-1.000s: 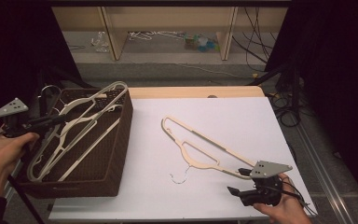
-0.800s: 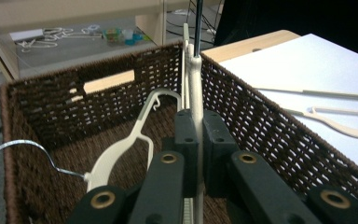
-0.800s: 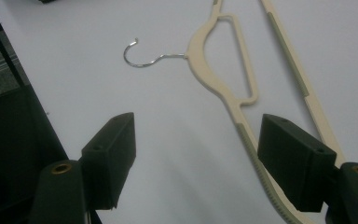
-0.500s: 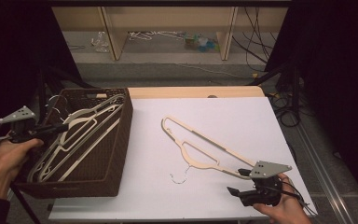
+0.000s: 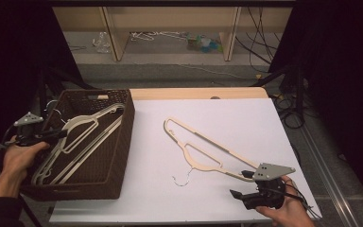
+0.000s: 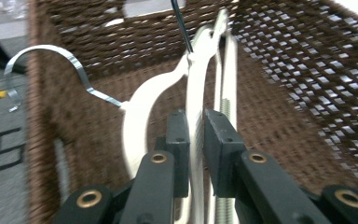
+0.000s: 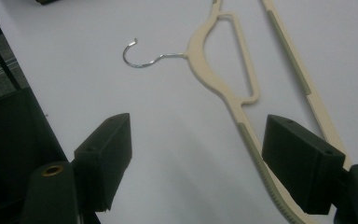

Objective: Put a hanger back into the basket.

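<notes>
The white counter (image 5: 246,127) carries a dark wicker basket (image 5: 123,142) along its left edge; in it lie several cream hangers (image 5: 82,142), long and overlapping, running from the near left corner toward the far right one; a single cream hanger (image 5: 203,146) lies flat on the open middle of the counter, its wire hook (image 7: 142,56) pointing at the near edge, one shoulder reaching the near right corner.

The left gripper (image 6: 196,140) reaches into the basket from its left side; its jaws have just been opening a little, yet stand narrow, with the thin edge of a basket hanger (image 6: 193,93) between the pads, seemingly held lightly if at all; the right gripper (image 7: 196,144) hovers low at the near right corner, jaws wide and holding nothing, the lone hanger's arm just inside the right pad.

The hangers look light, stiff and thin, with smooth sides that would likely slip; the ribbed strip (image 7: 254,149) along the shoulder seems the surest place to pinch, edge-on; the hook looks too thin and springy to hold well.
</notes>
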